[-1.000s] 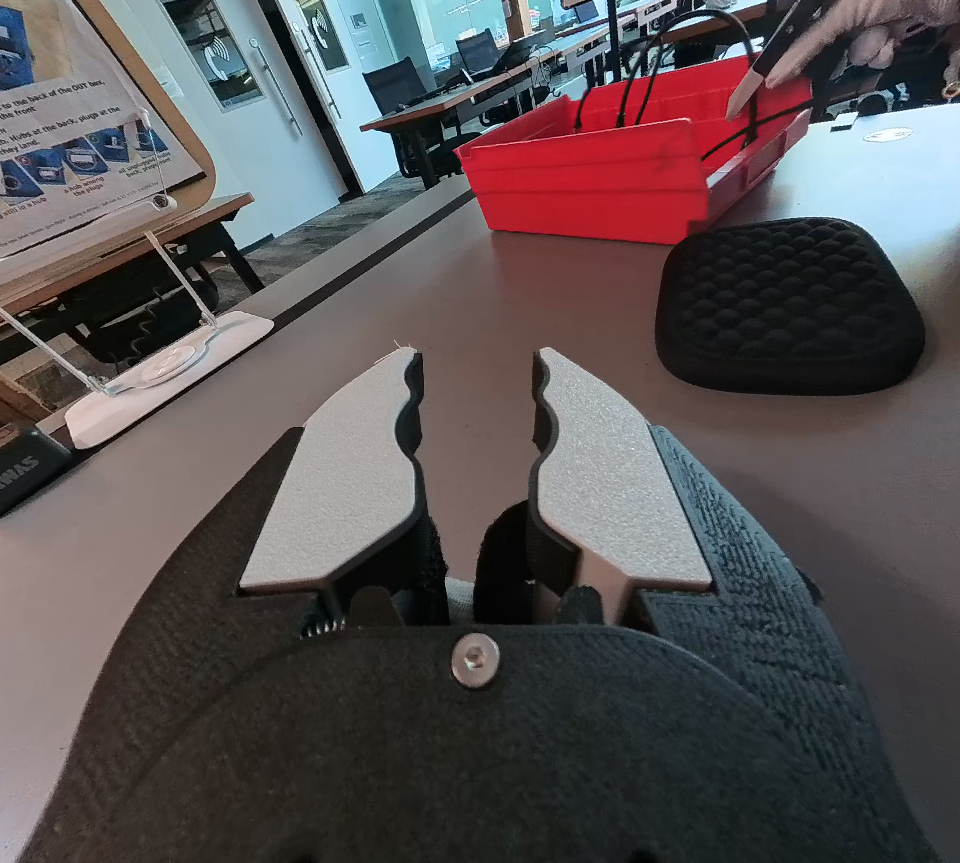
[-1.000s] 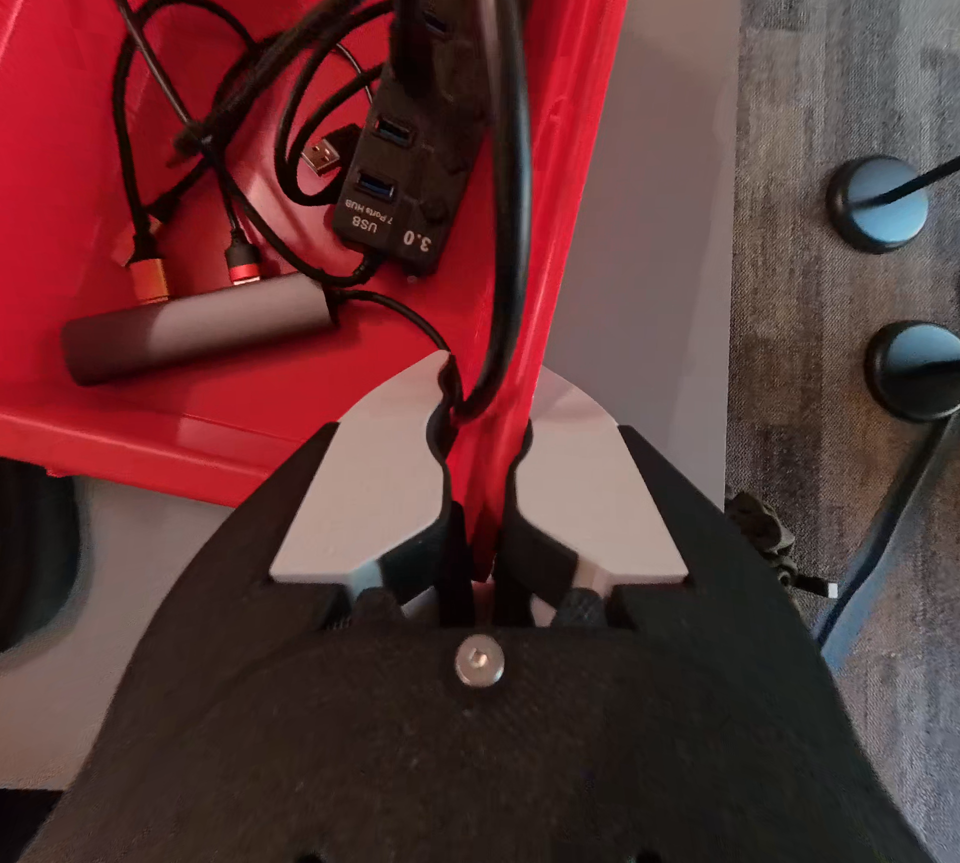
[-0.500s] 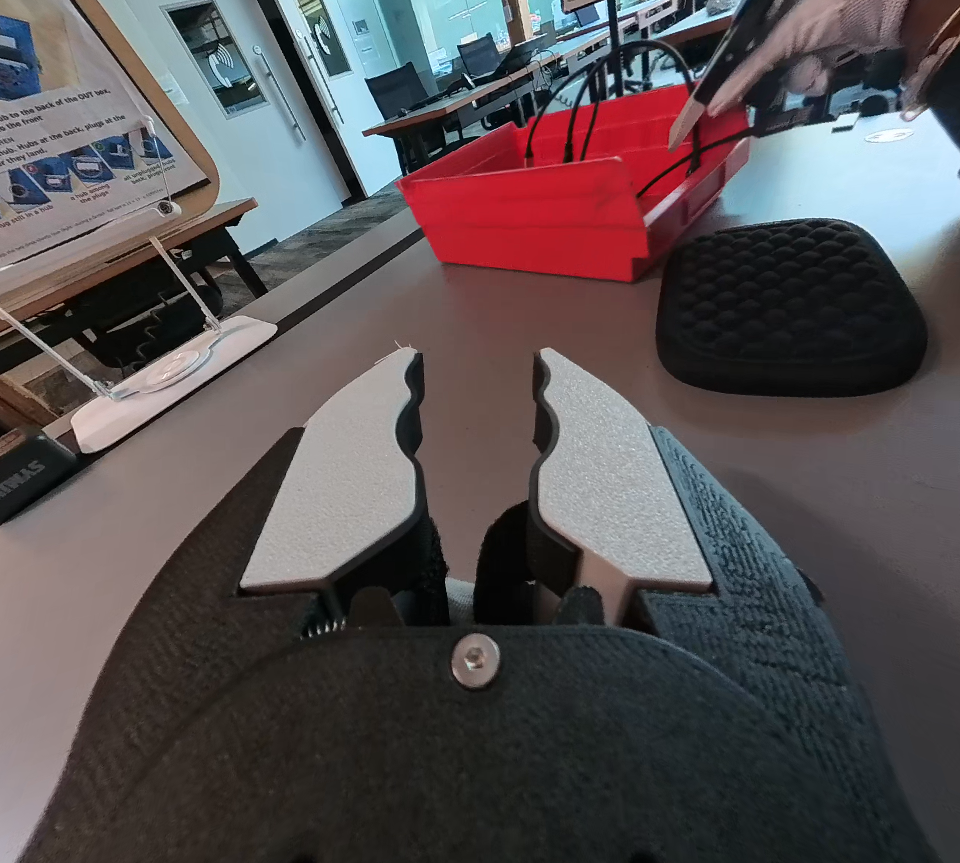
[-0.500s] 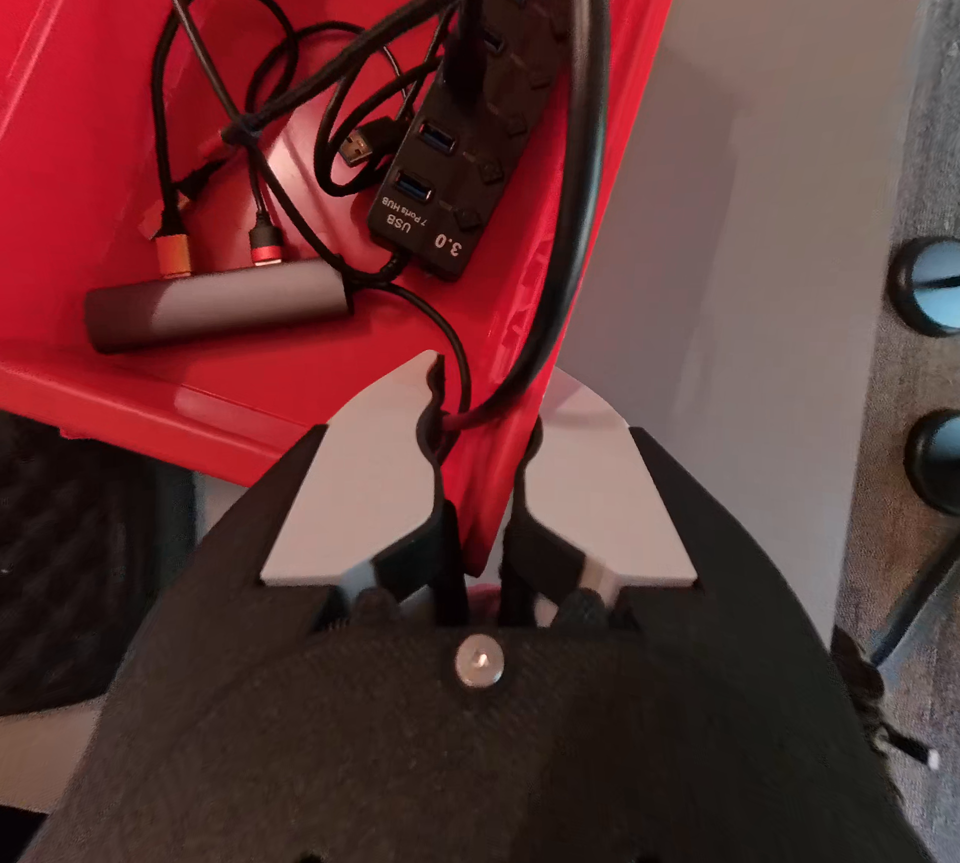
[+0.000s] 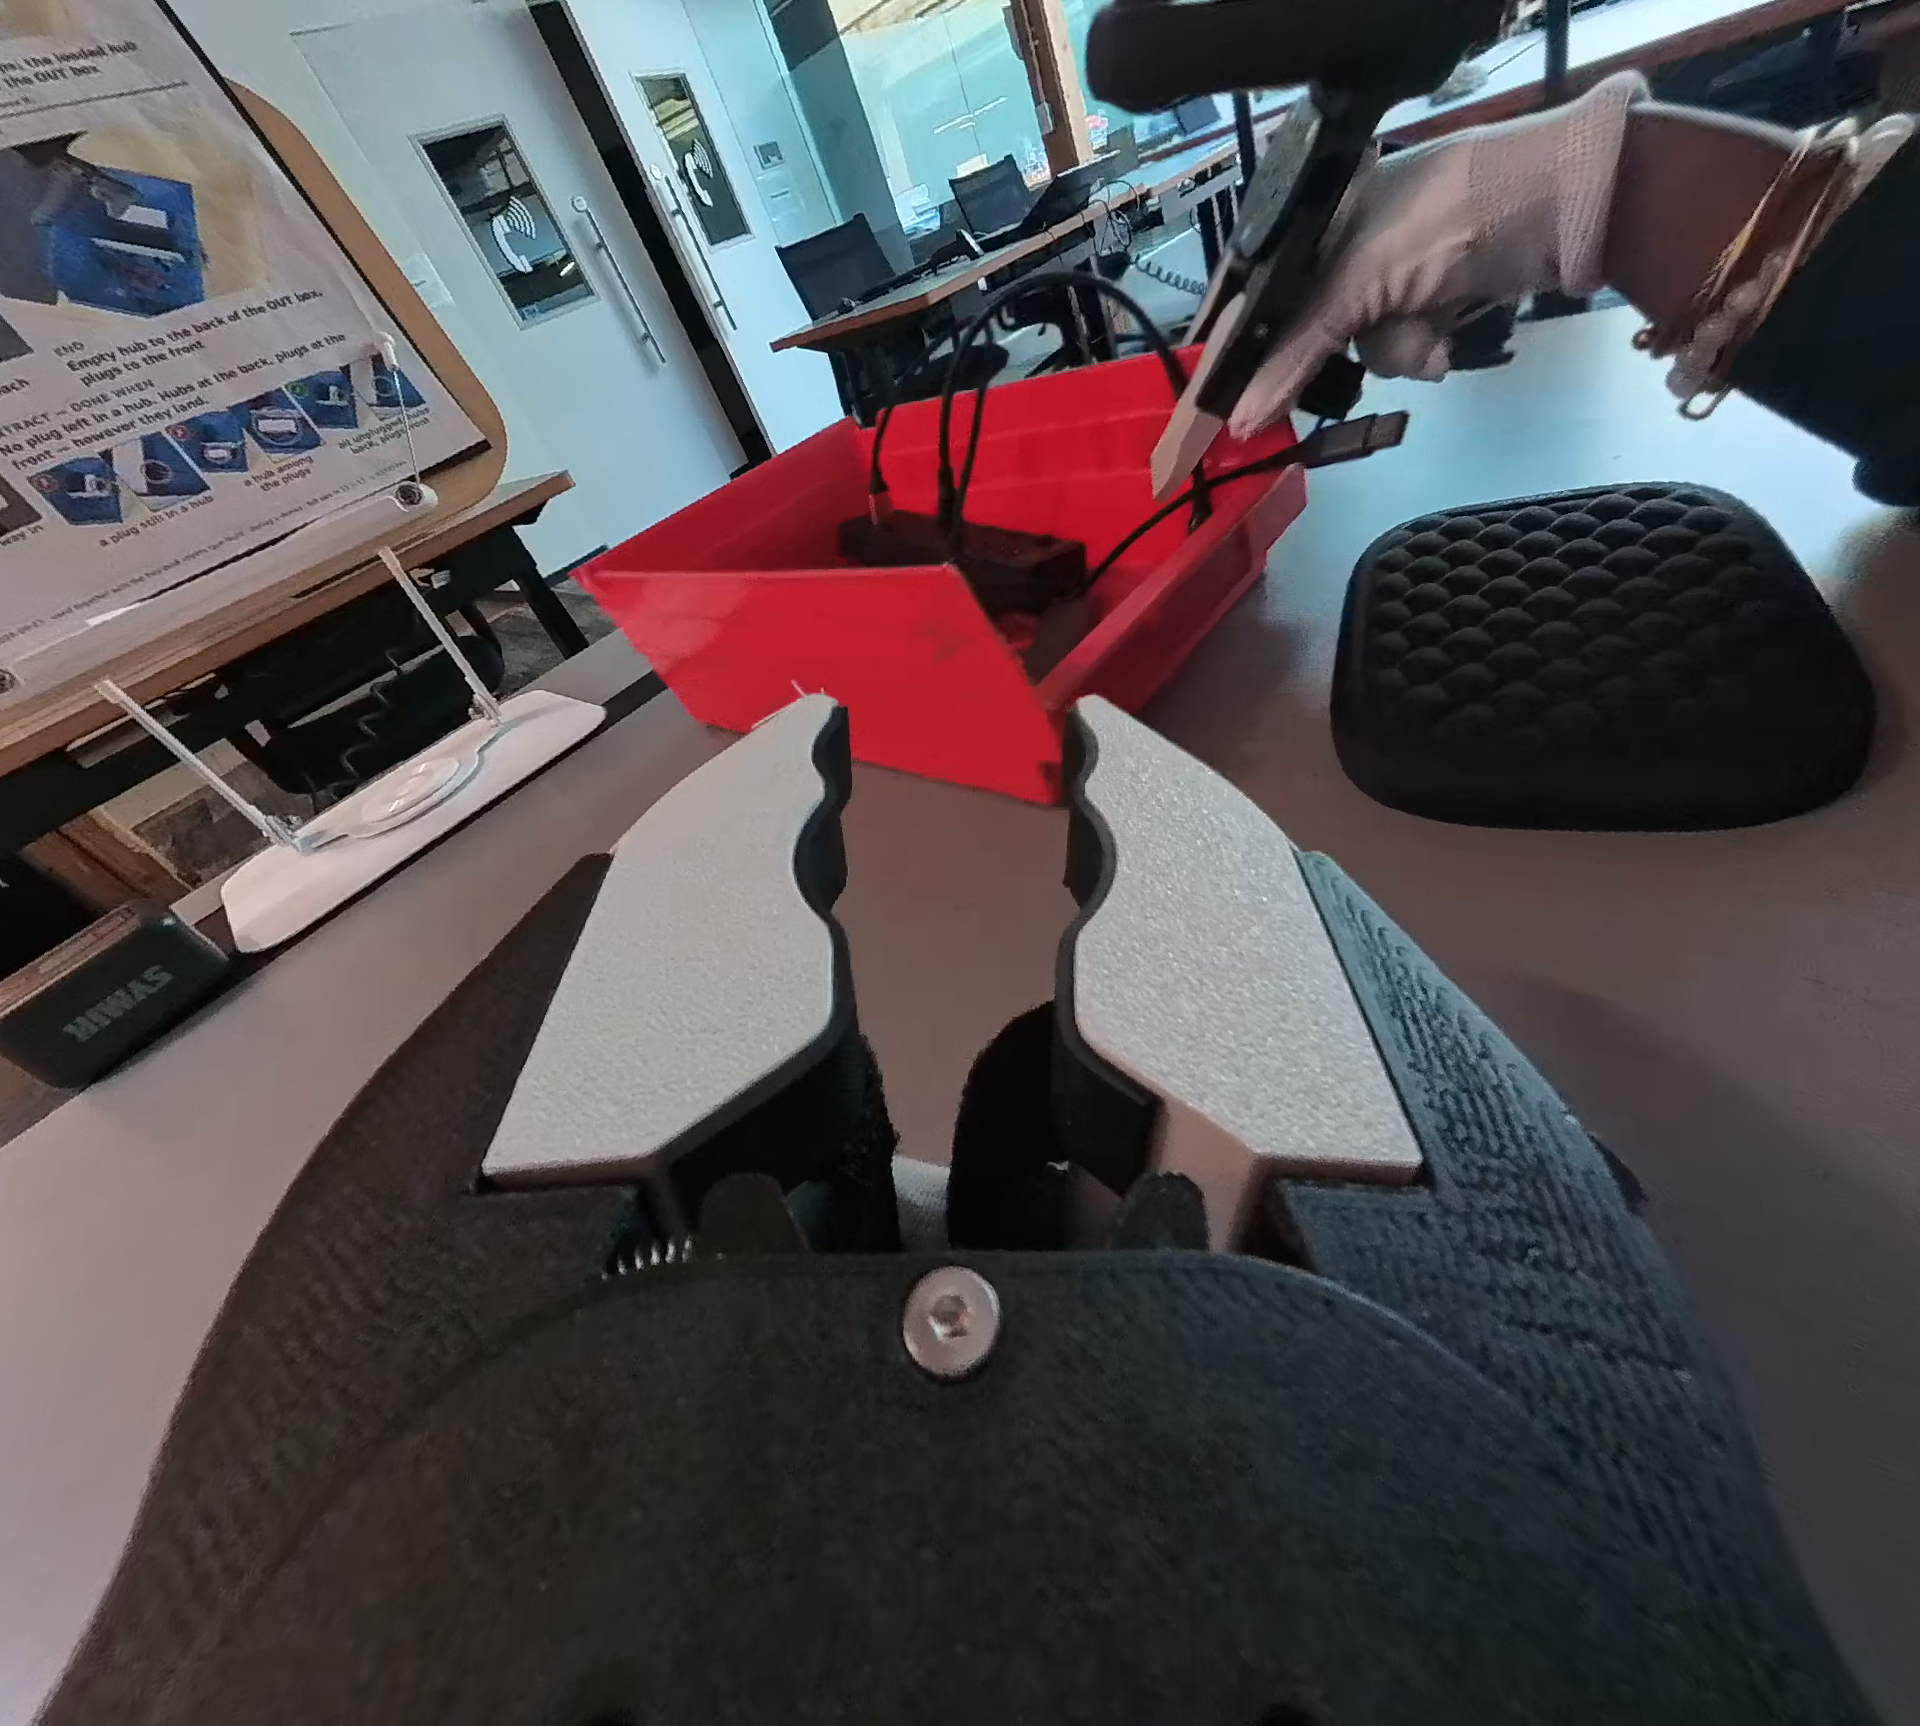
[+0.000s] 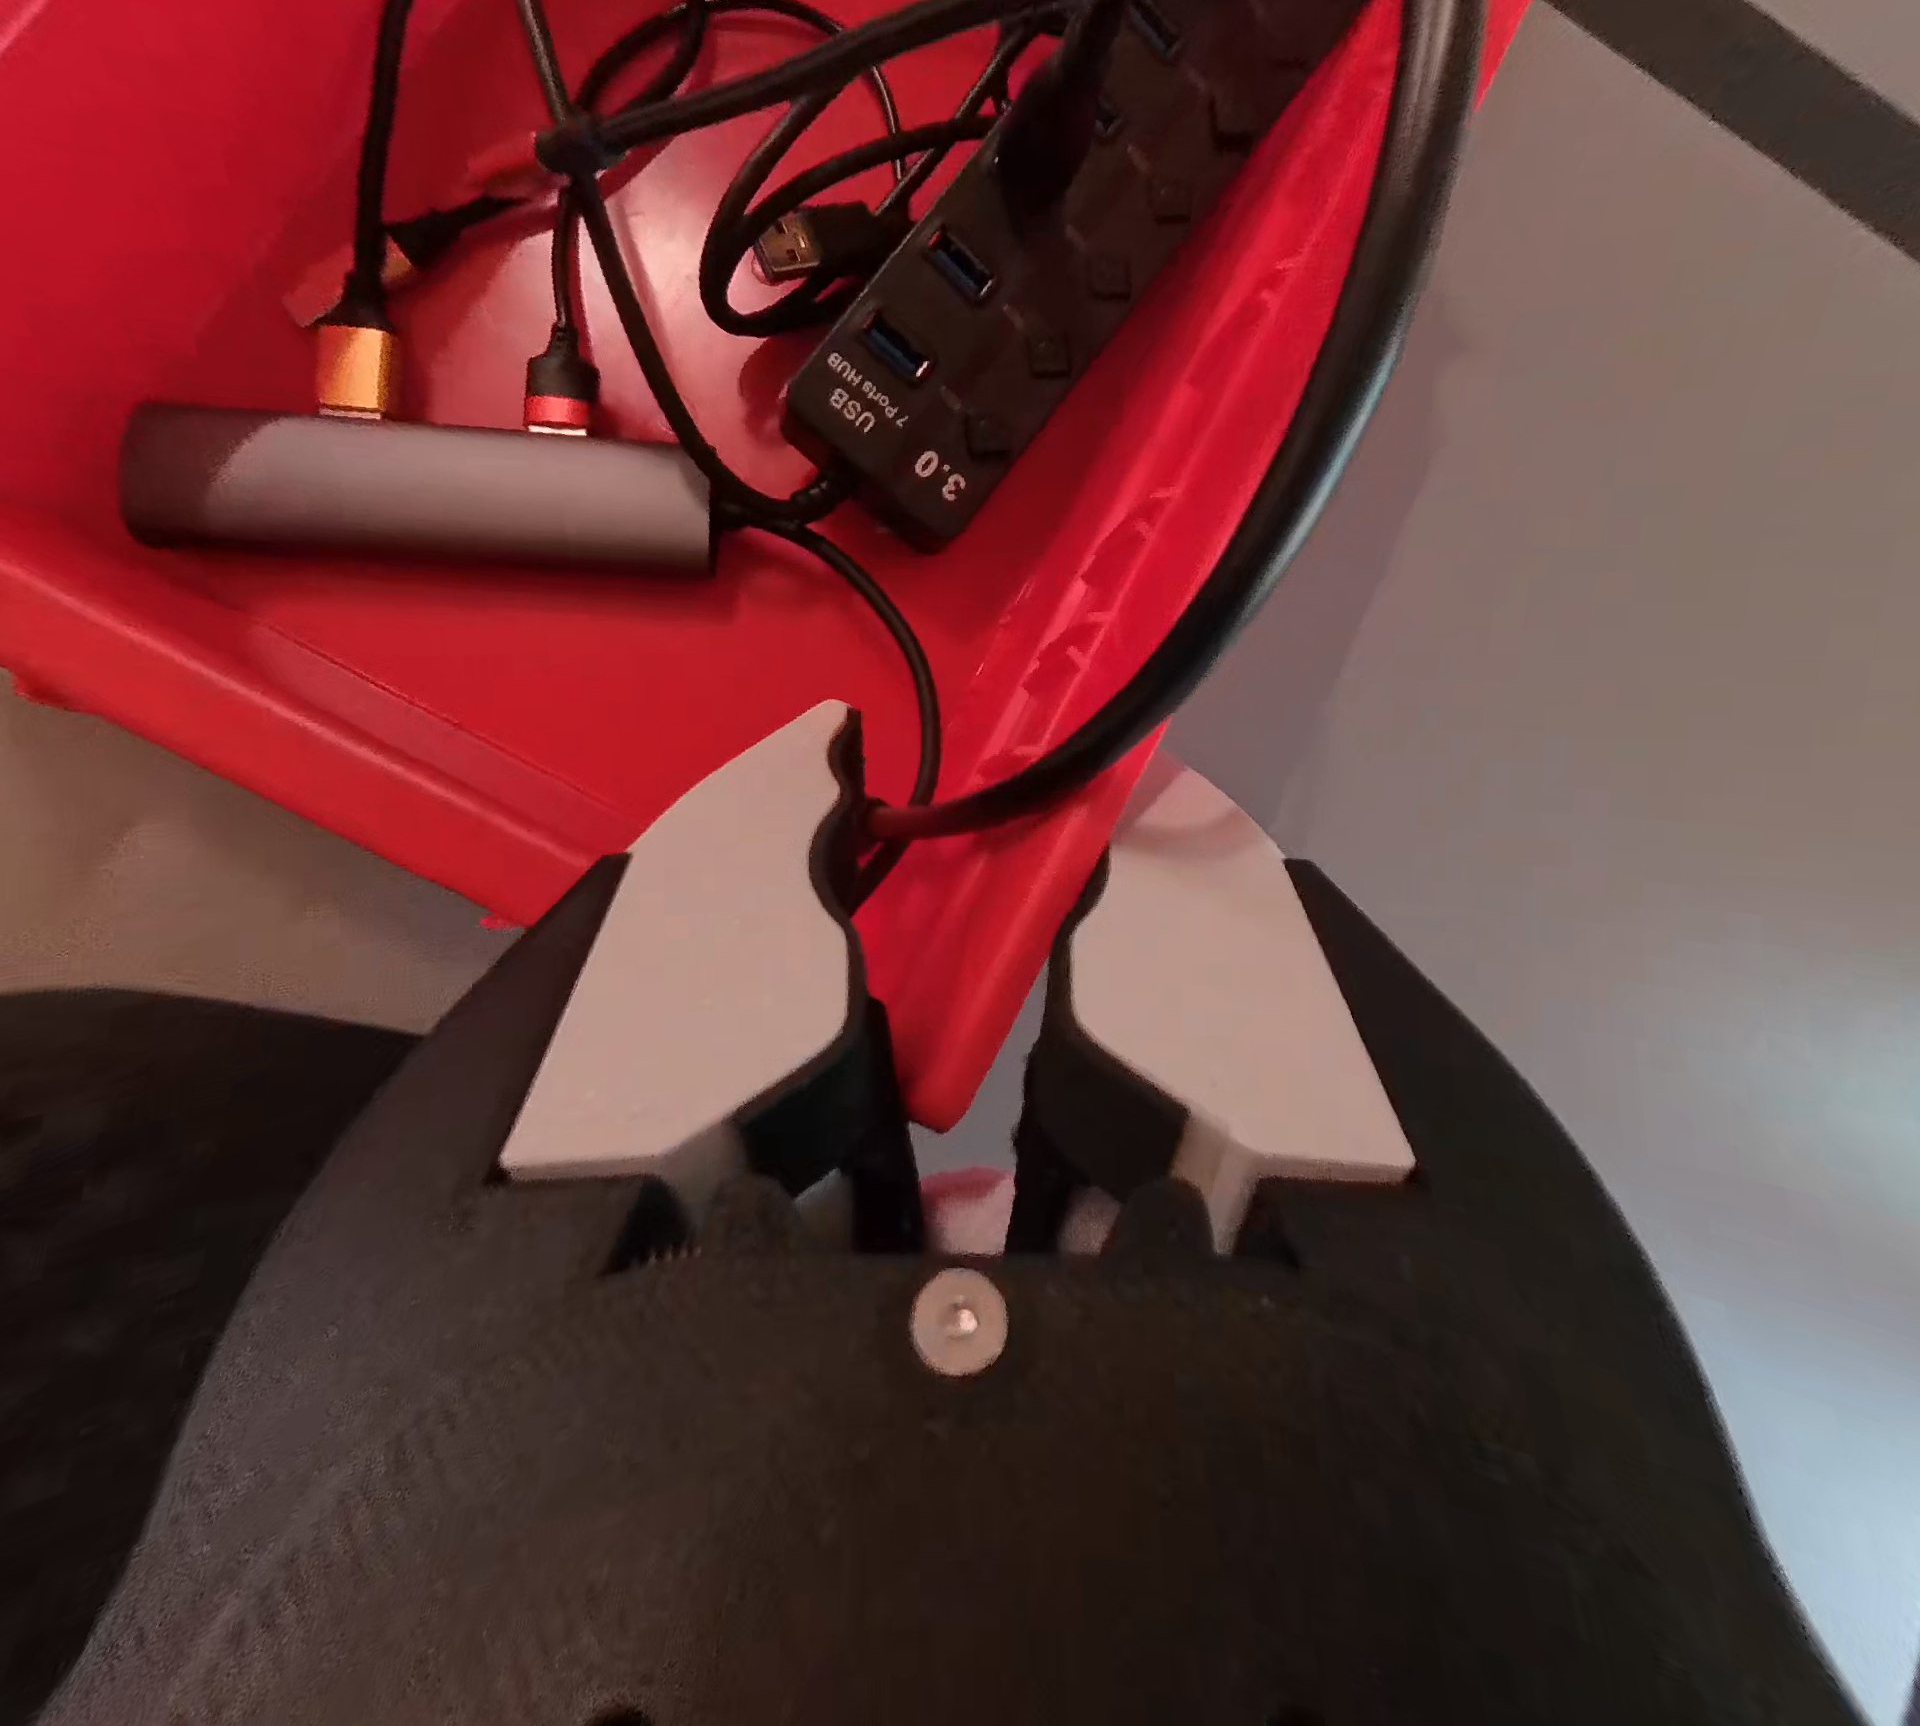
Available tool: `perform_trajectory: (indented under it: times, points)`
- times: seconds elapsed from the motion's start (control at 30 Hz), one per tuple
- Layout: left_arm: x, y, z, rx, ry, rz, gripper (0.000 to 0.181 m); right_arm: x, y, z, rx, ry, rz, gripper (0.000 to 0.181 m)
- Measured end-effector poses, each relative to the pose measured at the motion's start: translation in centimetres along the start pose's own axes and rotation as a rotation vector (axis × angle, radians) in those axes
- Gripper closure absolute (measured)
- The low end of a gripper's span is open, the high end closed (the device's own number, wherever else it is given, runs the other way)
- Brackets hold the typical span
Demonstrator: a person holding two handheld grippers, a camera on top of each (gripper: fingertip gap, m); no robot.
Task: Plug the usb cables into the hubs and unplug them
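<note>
A red bin (image 5: 831,637) stands on the grey table, one corner pointing at my left gripper (image 5: 956,720), which is open and empty just in front of it. In the right wrist view the bin (image 6: 520,689) holds a black multi-port hub (image 6: 1039,274) and a grey hub (image 6: 416,481) with a gold plug (image 6: 358,372) and a red plug (image 6: 561,398) in it. A loose USB plug (image 6: 800,242) lies beside them. My right gripper (image 6: 1013,762) is open and straddles the bin's wall near a corner. Black cables brush its left finger (image 6: 727,897).
A black quilted pad (image 5: 1600,648) lies right of the bin. A gloved hand (image 5: 1455,253) holds the right gripper over the bin. A sign on a clear stand (image 5: 208,326) and a small black box (image 5: 104,1011) stand at the left. A thick black cable (image 6: 1423,222) loops over the bin's wall. My right fingertips sit around 30 cm from my left ones.
The red bin has slid and turned towards my left gripper, drawn by its wall in my right gripper. The right jaws have since spread off the wall. My left gripper has stayed still.
</note>
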State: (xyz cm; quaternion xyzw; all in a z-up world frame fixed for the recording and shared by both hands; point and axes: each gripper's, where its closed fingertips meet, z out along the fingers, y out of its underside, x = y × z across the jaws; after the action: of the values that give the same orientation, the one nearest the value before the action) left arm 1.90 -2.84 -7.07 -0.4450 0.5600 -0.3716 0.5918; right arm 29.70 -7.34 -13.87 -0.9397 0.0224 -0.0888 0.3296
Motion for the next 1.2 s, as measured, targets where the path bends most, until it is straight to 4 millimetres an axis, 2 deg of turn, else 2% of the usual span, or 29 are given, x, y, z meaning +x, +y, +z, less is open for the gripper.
perform_trajectory:
  times: [0.17, 0.3, 0.5, 0.77, 1.2]
  points:
    - [-0.1, -0.4, -0.1, 0.024, -0.009, 0.008, 0.144, -3.9, -3.0, 1.6, 0.090, -0.012, -0.024, 0.146]
    - [-0.1, -0.6, -0.2, 0.035, -0.015, 0.017, 0.144, -7.1, -4.3, 2.2, 0.130, -0.032, -0.097, 0.143]
    - [-0.3, -1.3, -0.5, 0.074, -0.037, 0.036, 0.145, -10.1, -5.5, 2.7, 0.161, -0.046, -0.145, 0.140]
    - [-0.3, -1.6, -0.5, 0.092, -0.043, 0.041, 0.146, -13.2, -6.7, 3.0, 0.199, -0.076, -0.158, 0.137]
    - [0.6, -3.8, -1.4, 0.226, -0.020, 0.101, 0.148, -20.9, -10.4, 4.4, 0.304, -0.202, -0.207, 0.134]
